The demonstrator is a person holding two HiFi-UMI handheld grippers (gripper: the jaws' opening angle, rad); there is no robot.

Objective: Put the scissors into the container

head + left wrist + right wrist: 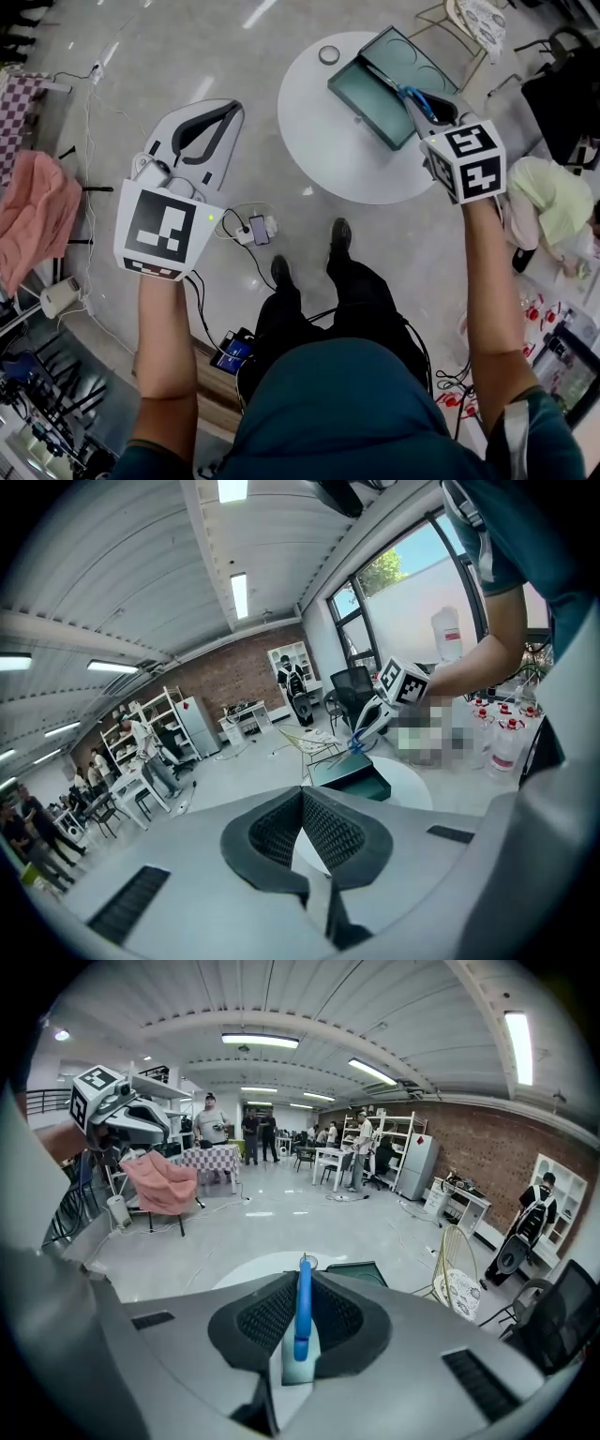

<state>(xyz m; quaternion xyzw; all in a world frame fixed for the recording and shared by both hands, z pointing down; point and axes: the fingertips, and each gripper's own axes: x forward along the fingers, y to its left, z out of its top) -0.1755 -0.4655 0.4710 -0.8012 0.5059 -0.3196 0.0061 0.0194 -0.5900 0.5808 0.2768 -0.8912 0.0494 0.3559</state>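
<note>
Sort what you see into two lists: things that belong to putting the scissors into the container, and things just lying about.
Belongs to the job: scissors, gripped in the right claw; green container on the white table.
Just lying about: tape roll on the table; pink cloth; phone.

Teal shirt (375,412), black trousers (314,314), black shoes (340,232)

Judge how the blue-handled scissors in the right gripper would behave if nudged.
Probably stiff: the scissors stick straight out of the jaws without drooping. Likely slippery: the jaws pinch only a narrow, smooth-looking blue handle, so they could pivot.
</note>
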